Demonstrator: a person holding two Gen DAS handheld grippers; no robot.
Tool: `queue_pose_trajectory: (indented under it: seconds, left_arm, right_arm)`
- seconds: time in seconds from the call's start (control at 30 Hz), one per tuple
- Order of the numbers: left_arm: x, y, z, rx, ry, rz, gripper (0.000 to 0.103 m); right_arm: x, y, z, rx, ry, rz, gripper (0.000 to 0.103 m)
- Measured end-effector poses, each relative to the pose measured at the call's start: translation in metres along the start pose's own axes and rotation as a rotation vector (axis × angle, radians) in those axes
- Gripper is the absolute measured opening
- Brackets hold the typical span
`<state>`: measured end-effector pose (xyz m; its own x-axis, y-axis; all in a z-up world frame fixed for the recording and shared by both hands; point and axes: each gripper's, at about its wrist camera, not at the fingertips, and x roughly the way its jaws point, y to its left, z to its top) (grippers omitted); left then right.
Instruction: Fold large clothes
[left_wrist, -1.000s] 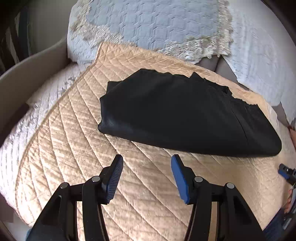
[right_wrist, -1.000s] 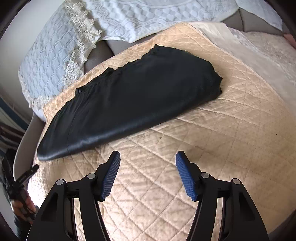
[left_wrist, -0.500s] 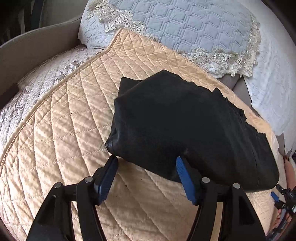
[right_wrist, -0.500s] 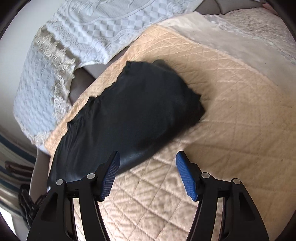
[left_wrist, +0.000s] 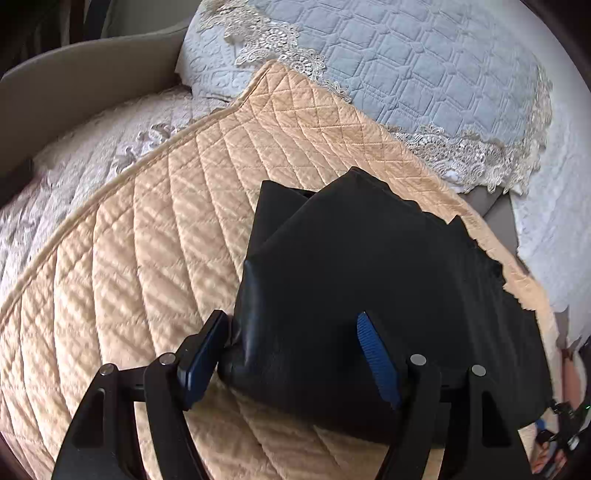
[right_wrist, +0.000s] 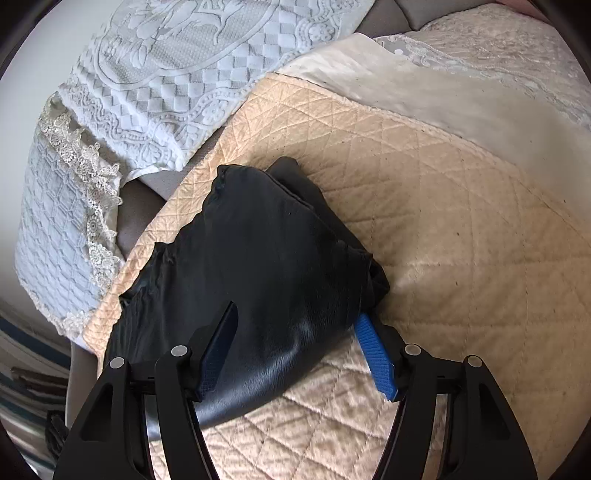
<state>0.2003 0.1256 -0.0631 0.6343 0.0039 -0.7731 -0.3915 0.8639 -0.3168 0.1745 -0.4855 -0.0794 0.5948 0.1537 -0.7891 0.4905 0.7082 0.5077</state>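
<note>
We read no writing. Our left gripper and right gripper, jaws opening, straddled the black garment's ends; peach quilt lay bare beyond.

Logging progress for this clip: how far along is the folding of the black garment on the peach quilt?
Done: the black garment already lies folded into a long, thick bundle on the peach quilt. In hand: the left gripper straddles one end, jaws opening, and the right gripper straddles the other end, jaws open; neither pinches the cloth. Left: probably grip both ends and fold the bundle again, then tidy it.
</note>
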Motion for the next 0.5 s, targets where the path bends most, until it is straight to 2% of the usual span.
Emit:
queue_pose_trajectory:
  seconds: [0.13, 0.23, 0.3, 0.33, 0.37, 0.5]
  left_arm:
    - [0.009, -0.01, 0.001, 0.082, -0.01, 0.059, 0.07]
    - [0.013, -0.018, 0.004, 0.123, -0.017, 0.125, 0.056]
    - [0.014, -0.024, 0.007, 0.156, -0.023, 0.167, 0.036]
    - [0.013, -0.027, 0.008, 0.173, -0.026, 0.189, 0.031]
    - [0.012, -0.03, 0.01, 0.192, -0.031, 0.213, 0.022]
    - [-0.001, -0.04, 0.017, 0.267, -0.028, 0.229, 0.015]
  right_arm:
    - [0.009, 0.0, 0.005, 0.006, -0.012, -0.018, 0.066]
    - [0.014, 0.003, 0.008, 0.032, -0.021, -0.043, 0.066]
    - [0.015, 0.006, 0.012, 0.036, -0.019, -0.077, 0.049]
    - [0.015, 0.008, 0.014, 0.027, -0.016, -0.099, 0.033]
    - [0.015, 0.008, 0.016, 0.028, -0.011, -0.095, 0.025]
    - [-0.012, 0.027, 0.017, -0.011, -0.03, -0.062, 0.017]
